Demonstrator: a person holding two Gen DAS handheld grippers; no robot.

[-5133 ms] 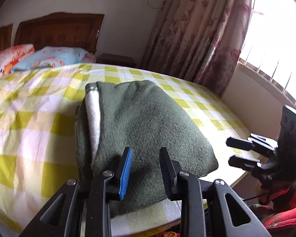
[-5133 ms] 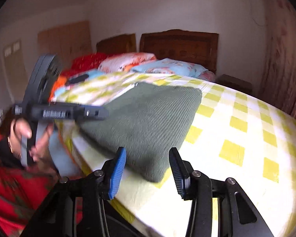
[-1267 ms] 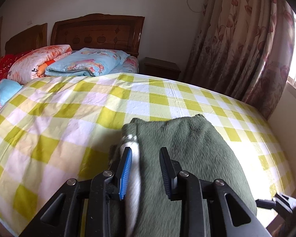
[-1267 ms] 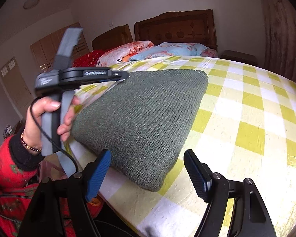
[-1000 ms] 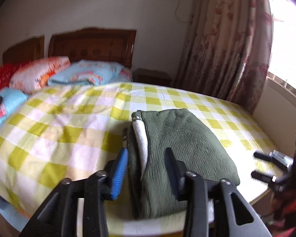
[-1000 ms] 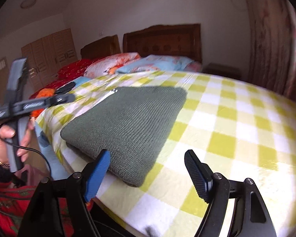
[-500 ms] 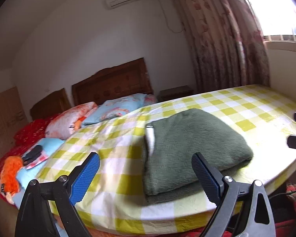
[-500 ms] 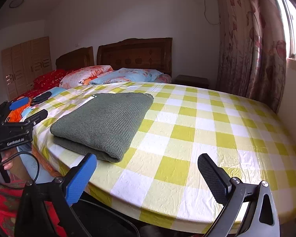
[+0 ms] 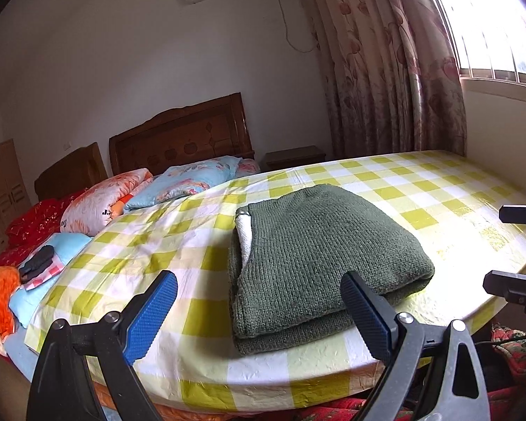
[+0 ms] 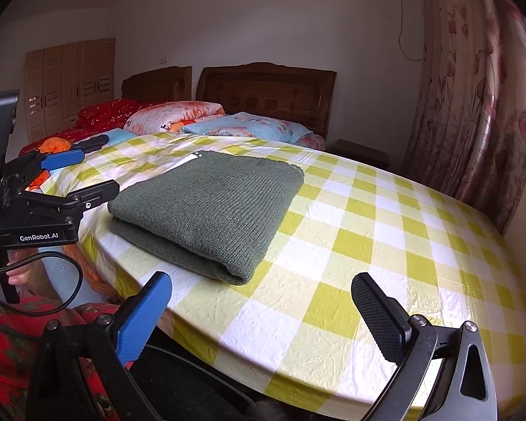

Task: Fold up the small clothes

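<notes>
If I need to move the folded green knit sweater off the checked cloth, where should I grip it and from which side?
Take the folded green knit sweater at its rounded fold edge, the edge nearest the open right gripper. There the layers join in one thick roll. Probably avoid the side with the white lining showing, where the layers lie loose and could splay.

Folded green sweater point(image 10: 210, 207) lies flat on yellow-check table point(image 10: 385, 245), near its front-left edge. Right gripper point(image 10: 263, 319) jaws wide apart w/ nothing between; left gripper point(image 10: 77, 175) at left, also spread.
</notes>
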